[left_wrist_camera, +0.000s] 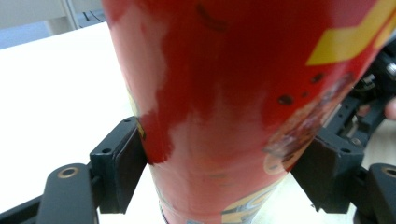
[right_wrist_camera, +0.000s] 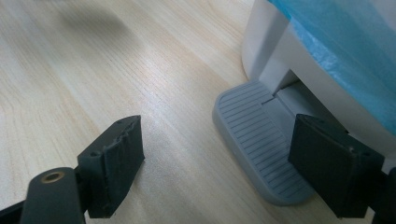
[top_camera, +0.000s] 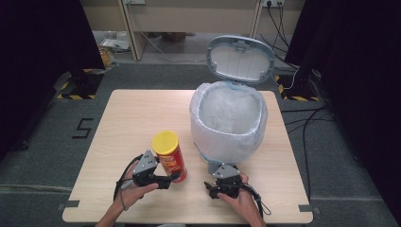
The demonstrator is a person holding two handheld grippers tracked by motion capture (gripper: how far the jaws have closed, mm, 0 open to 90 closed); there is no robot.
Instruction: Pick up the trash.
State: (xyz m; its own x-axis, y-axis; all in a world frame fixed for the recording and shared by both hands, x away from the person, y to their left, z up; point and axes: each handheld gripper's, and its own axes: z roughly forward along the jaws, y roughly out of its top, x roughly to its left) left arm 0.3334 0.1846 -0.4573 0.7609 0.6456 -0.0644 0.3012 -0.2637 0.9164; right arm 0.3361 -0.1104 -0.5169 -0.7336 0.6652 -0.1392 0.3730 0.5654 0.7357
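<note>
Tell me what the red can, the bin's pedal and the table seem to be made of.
Can: probably printed cardboard with a glossy film, judging by the soft reflections; its yellow lid looks like plastic. Pedal: grey moulded plastic, matte, with ribbed grooves. Table: pale wood-grain top, likely laminate, given its smooth, even sheen.

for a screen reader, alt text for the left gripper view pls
A red chip can with yellow markings stands clamped between the left gripper's two black jaws, close to the camera. Pale table lies behind.
</note>
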